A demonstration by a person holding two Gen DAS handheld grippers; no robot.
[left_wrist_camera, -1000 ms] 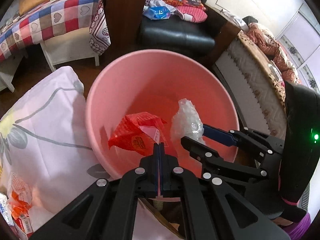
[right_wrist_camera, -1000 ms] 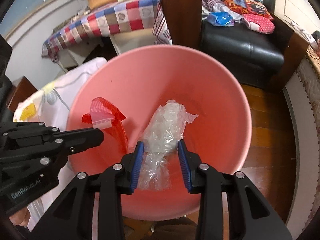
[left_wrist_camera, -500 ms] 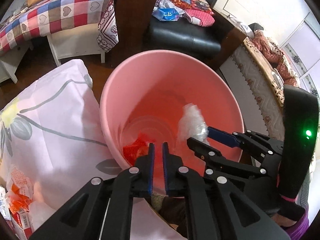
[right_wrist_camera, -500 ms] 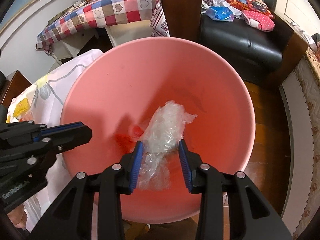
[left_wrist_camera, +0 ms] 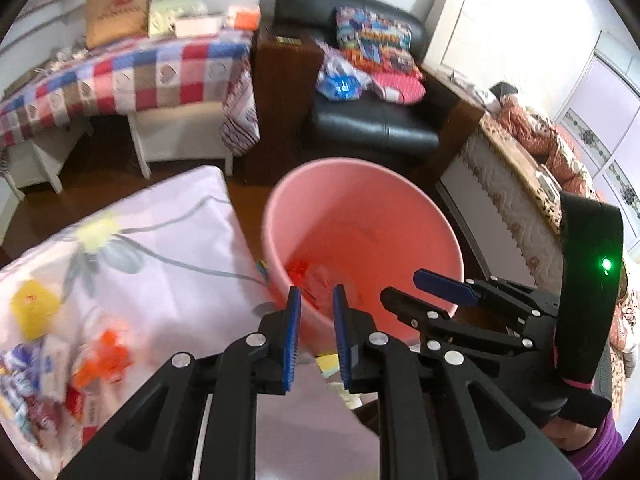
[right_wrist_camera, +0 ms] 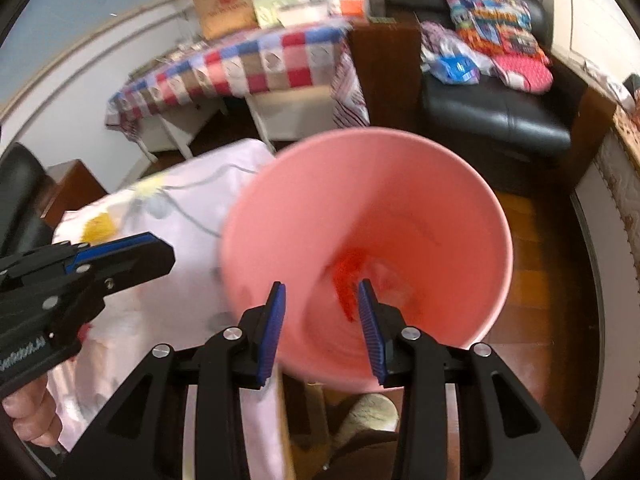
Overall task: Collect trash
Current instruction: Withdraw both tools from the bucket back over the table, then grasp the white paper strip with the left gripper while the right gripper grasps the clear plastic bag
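Left gripper (left_wrist_camera: 314, 312) and right gripper (right_wrist_camera: 322, 312) both hang spread and empty over the pink bin's (right_wrist_camera: 440, 160) near rim. 2 pieces, a red wrapper (right_wrist_camera: 348, 276) and clear plastic (left_wrist_camera: 320, 280), lie at its bottom.

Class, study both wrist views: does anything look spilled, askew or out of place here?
Yes. Loose wrappers lie scattered on the floral cloth at its near left corner, outside the pink bin, where a red wrapper already lies. Both tongs, left and right, are open and hold nothing.
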